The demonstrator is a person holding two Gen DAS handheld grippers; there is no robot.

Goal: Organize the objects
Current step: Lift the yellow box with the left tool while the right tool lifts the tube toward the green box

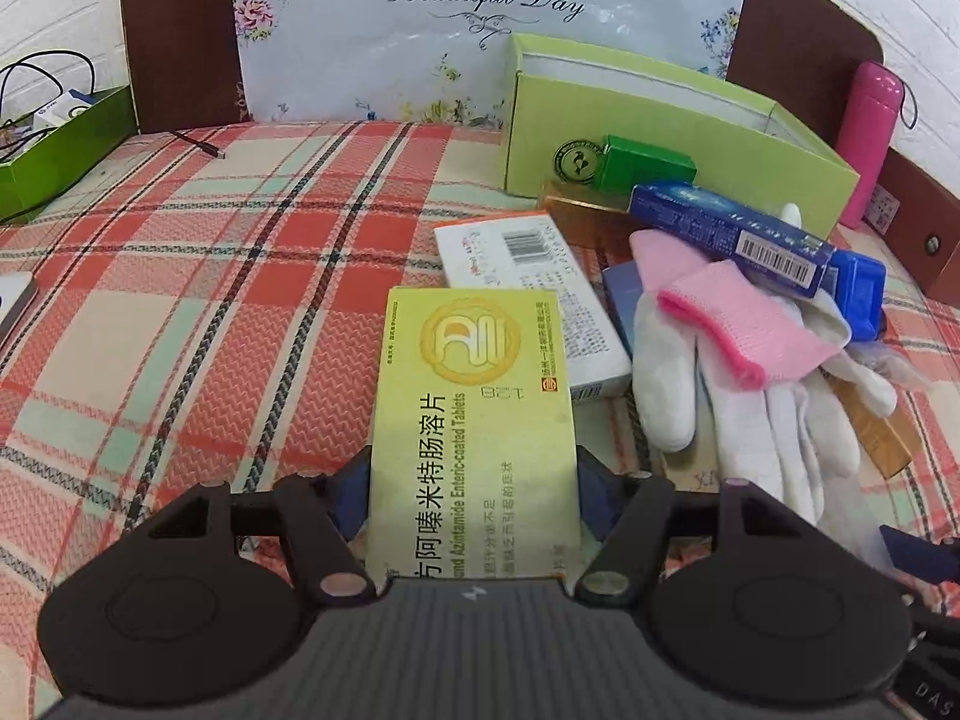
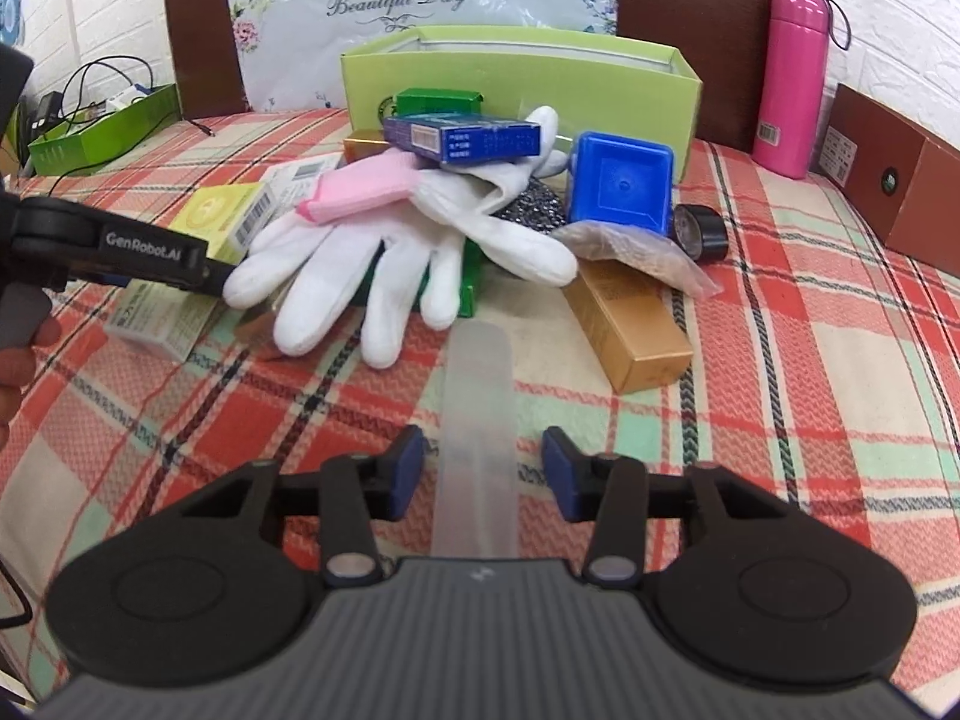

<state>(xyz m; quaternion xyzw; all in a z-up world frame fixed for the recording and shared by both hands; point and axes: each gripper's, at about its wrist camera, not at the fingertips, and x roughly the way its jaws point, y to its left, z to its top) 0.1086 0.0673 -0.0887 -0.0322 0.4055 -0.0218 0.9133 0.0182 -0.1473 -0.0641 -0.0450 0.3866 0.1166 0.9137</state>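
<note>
The left tongs point(image 1: 474, 498) are clamped on a yellow tablet box point(image 1: 474, 420), one blue pad against each long side, and hold it above the plaid bed cover point(image 1: 180, 300). Just past the box's far end a white medicine box point(image 1: 528, 294) lies flat on the bed.

The right tongs point(image 2: 483, 471) stand apart, their blue pads clear on either side of a frosted translucent strip point(image 2: 477, 438) that runs straight out from the tool's body. They hover over bare plaid short of the heap.

That heap sits toward the headboard edge of the bed. A pair of white gloves point(image 2: 384, 264) with pink cuffs sprawls across it, and a dark blue carton point(image 2: 462, 138) rests on top of the gloves. A blue plastic tray point(image 2: 621, 183) stands tilted beside them, a gold carton point(image 2: 630, 324) lies nearer, and a roll of black tape point(image 2: 702, 234) sits by the tray. Behind the heap an open light-green box point(image 2: 522, 87) stands against the headboard, with a pink flask point(image 2: 789, 72) upright near the far right corner.
</note>
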